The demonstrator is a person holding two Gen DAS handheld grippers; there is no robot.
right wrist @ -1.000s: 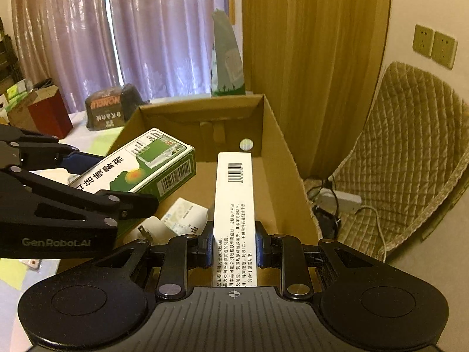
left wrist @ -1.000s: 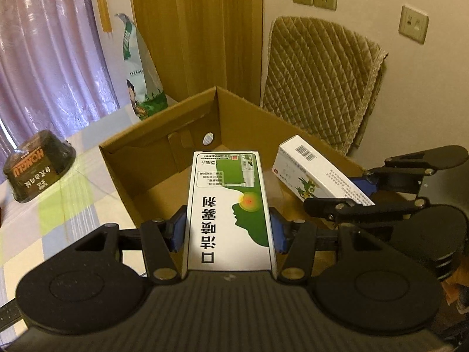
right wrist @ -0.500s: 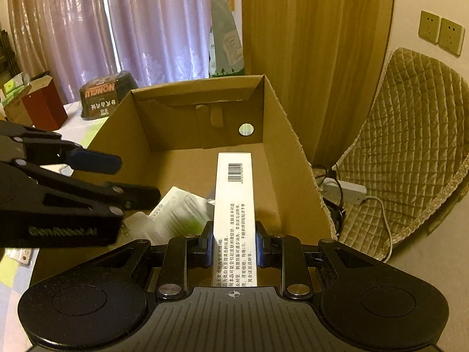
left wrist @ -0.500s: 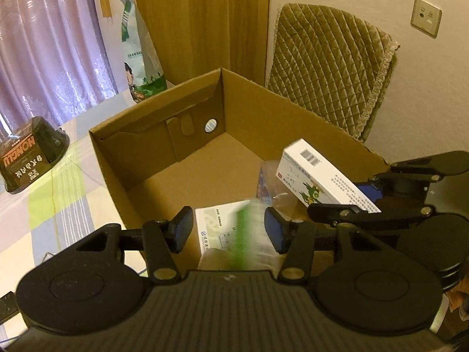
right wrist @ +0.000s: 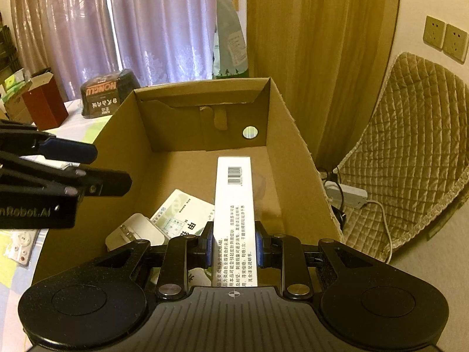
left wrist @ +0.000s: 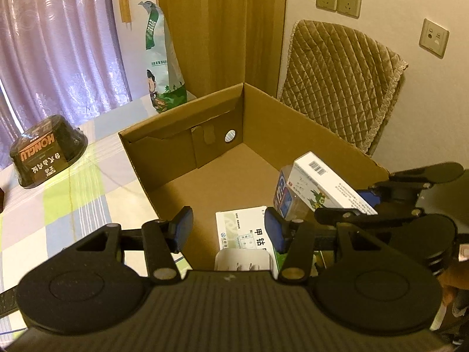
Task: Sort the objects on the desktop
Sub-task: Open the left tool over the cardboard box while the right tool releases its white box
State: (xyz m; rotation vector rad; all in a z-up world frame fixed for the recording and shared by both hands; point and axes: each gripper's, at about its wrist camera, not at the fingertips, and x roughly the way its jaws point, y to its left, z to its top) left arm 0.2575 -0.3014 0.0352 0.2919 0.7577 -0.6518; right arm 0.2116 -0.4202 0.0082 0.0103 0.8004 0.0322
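Observation:
An open cardboard box (left wrist: 181,138) (right wrist: 181,117) stands on the table. My left gripper (left wrist: 228,224) (right wrist: 99,164) hovers open over its near left side with nothing between its fingers. Below it on the box floor lie a white and green medicine box (left wrist: 243,228) (right wrist: 181,214) and a white charger plug (left wrist: 243,259) (right wrist: 134,231). My right gripper (right wrist: 234,246) (left wrist: 363,202) is shut on a long white box with a barcode (right wrist: 234,193) (left wrist: 322,184), held above the box's right side. A small blue-labelled item (left wrist: 283,193) shows under it.
An upturned black noodle bowl (left wrist: 48,151) (right wrist: 108,94) and a tall green-white bag (left wrist: 162,64) stand beyond the box on the checked tablecloth (left wrist: 73,199). A red box (right wrist: 44,105) is far left. A quilted chair (left wrist: 337,82) and a floor power strip (right wrist: 348,196) are right.
My left gripper opened and let go of the green-and-white medicine box, which fell into the cardboard box. The right gripper still holds the long white box.

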